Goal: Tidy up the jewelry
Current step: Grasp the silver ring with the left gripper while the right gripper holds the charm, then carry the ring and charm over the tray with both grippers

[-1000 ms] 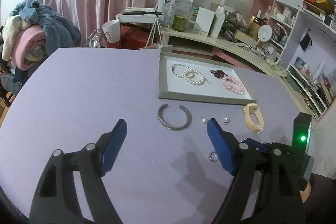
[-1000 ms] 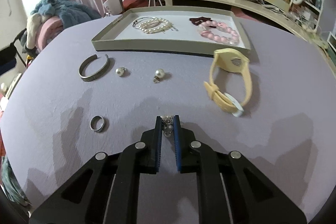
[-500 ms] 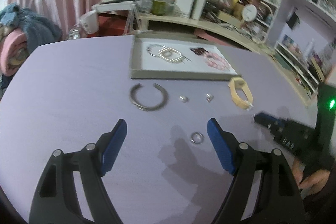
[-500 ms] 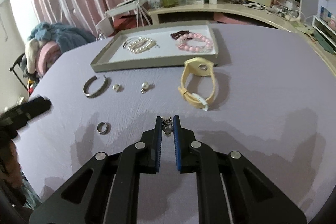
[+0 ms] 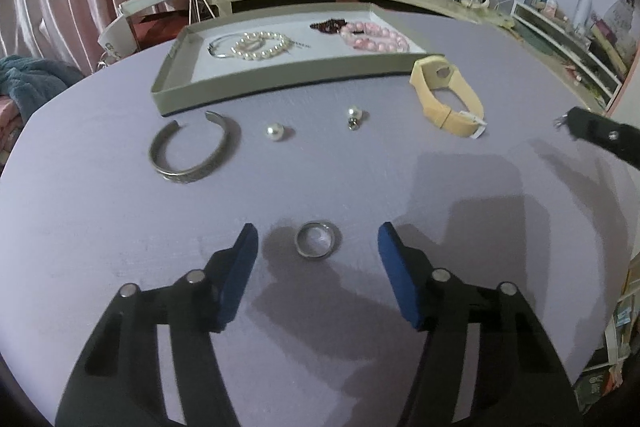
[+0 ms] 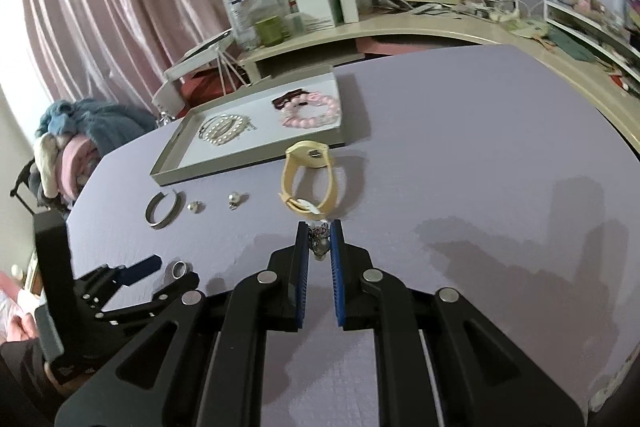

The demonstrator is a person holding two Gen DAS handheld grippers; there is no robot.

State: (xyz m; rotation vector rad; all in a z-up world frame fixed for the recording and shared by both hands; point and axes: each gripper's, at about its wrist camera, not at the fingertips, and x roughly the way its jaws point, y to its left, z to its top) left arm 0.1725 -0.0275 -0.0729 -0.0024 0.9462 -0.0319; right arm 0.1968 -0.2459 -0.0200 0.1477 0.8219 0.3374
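My left claw point(image 5: 318, 247), jaws just narrowing but apart, straddles the small silver ring point(image 5: 317, 244); my right claw point(image 6: 319, 247) clamps a pearl-and-chain earring point(image 6: 320, 242). Four bracelets lie in the grey tray point(image 5: 280, 87); six pieces remain.

Count on the table point(image 5: 100, 227): one tray point(image 5: 172, 95), one cuff bangle point(image 5: 192, 151), two pearl earrings point(image 5: 274, 131) point(image 5: 353, 115), one ring point(image 5: 317, 239), one yellow strap point(image 5: 444, 95). Tray contents: one pearl bracelet point(image 5: 260, 47), one pink bead bracelet point(image 5: 376, 39).
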